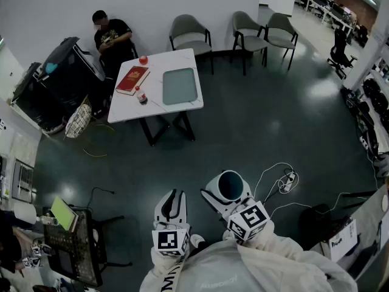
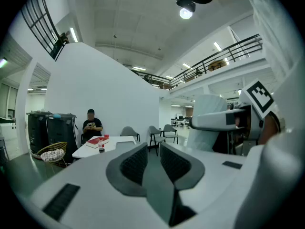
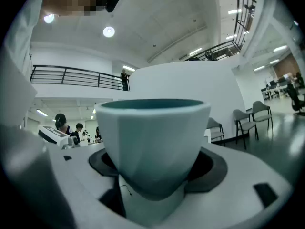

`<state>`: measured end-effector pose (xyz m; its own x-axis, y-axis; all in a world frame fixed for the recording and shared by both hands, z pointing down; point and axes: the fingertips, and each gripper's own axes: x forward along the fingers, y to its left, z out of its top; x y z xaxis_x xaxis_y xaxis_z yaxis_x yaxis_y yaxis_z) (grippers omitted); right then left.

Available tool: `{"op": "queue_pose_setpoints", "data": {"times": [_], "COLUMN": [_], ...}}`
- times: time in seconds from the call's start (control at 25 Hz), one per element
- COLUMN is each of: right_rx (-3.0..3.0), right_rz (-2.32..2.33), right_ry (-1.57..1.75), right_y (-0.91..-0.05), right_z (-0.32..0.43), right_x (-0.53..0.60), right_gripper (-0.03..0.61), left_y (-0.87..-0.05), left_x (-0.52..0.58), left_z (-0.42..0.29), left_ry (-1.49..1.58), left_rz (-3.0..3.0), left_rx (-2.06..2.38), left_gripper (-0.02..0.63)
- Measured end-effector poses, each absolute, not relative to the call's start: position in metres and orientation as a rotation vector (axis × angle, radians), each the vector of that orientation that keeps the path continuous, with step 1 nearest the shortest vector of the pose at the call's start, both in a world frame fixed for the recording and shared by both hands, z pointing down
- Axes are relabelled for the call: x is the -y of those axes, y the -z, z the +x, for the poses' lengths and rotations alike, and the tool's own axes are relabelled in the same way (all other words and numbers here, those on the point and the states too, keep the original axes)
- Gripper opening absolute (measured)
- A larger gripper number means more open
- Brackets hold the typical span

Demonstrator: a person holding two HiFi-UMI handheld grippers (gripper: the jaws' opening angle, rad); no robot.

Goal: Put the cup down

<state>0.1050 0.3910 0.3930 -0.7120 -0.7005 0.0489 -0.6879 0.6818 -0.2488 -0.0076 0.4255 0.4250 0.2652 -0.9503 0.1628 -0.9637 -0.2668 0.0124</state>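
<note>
A white cup with a teal inside (image 1: 230,186) sits upright between the jaws of my right gripper (image 1: 228,193), which is shut on it, low over the dark floor. In the right gripper view the cup (image 3: 155,137) fills the middle, with the dark pads (image 3: 209,168) pressed against its lower sides. My left gripper (image 1: 172,204) hangs beside it on the left. Its jaws stand a narrow gap apart around nothing, as the left gripper view (image 2: 153,159) shows. A white table (image 1: 159,102) stands far ahead, well clear of both grippers.
The table holds a red book (image 1: 132,79), a red apple (image 1: 143,60), a small bottle (image 1: 141,95) and a grey tray (image 1: 180,86). A person (image 1: 111,37) sits behind it. Chairs (image 1: 191,34) line the wall. Cables (image 1: 285,184) lie at the right, a cart (image 1: 73,239) at the lower left.
</note>
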Motion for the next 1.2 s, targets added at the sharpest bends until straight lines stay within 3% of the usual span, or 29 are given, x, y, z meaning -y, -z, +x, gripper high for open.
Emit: {"op": "queue_pose_setpoints", "data": {"times": [0.4, 1.2], "right_rx": [-2.811, -2.811], "right_rz": [-1.228, -1.240], "right_ry": [0.342, 0.386], "right_y": [-0.396, -0.414], "right_z": [0.198, 0.233], "right_x": [-0.422, -0.441], "right_gripper": [0.373, 0.373], "left_y": [-0.420, -0.430], "left_x": [-0.447, -0.462], "left_z": [0.088, 0.125], "left_ry": [-0.280, -0.302], "left_rz": [2.459, 2.491], "left_rx": [1.836, 1.810], "left_gripper": [0.094, 0.094]}}
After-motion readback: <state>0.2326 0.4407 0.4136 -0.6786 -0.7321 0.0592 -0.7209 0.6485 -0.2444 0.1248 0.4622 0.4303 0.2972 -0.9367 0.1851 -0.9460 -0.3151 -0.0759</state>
